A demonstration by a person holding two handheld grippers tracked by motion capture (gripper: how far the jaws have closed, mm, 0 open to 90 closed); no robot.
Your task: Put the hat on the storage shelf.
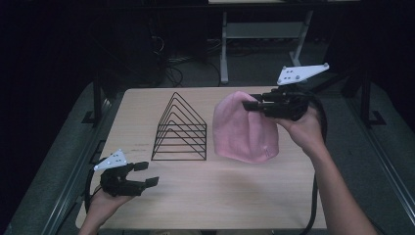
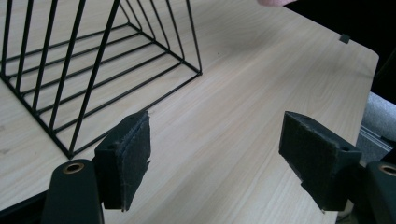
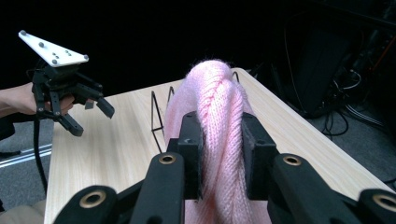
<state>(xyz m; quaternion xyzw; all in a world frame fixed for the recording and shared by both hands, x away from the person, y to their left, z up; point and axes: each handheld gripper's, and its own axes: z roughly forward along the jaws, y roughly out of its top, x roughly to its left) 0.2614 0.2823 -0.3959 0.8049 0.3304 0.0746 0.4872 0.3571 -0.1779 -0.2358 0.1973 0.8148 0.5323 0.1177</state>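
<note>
Two grippers here, doing very different jobs. Right gripper (image 3: 219, 154) is clamped hard on a bunched fold of the pink knit hat (image 1: 244, 129), which hangs off it above the table (image 1: 215, 196), just right of the black wire rack (image 1: 180, 128). Left gripper (image 1: 142, 174) sits near the front left corner, jaws wide apart with nothing between them. Looks like the carry step to me: hat lifted, not placed yet. Next probably means swinging it over the rack and lowering it onto the wires.
</note>
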